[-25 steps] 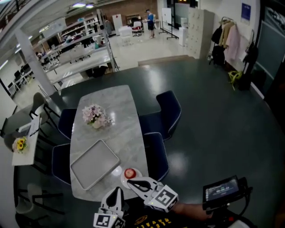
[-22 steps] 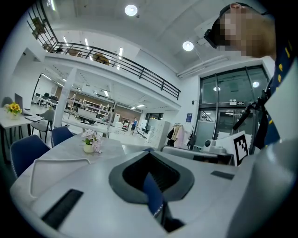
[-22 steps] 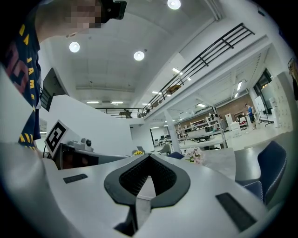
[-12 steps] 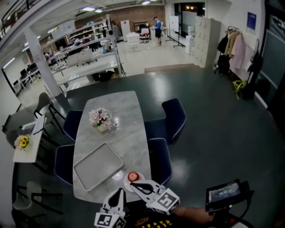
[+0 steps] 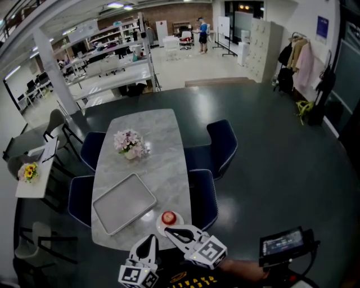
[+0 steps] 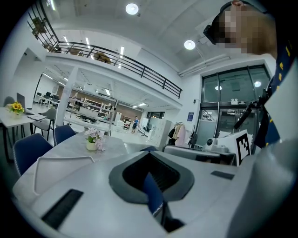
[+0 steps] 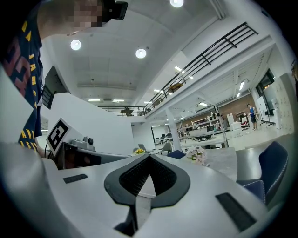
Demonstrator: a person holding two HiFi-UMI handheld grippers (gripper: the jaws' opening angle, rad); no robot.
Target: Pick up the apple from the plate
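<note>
— On the bench's (image 5: pixel 152 146) near end, is the apple (image 5: pixel 168 217) lifted yet?
— No; it sits untouched on its plate (image 5: pixel 158 224); right gripper (image 5: pixel 170 230) hovers close by, jaws drawn together, empty; left gripper (image 5: pixel 150 240) likewise closed on nothing; opening, reaching and grasping all remain.

A long marble-topped table (image 5: pixel 163 140) stands on a dark glossy floor (image 5: pixel 270 169), with navy chairs (image 5: pixel 222 143) along both sides. Beyond lie white workbenches (image 5: pixel 112 76); grey lockers (image 5: pixel 261 42) and a coat rack (image 5: pixel 295 53) line the right wall. Round ceiling lights (image 6: pixel 132 8) glow overhead.
</note>
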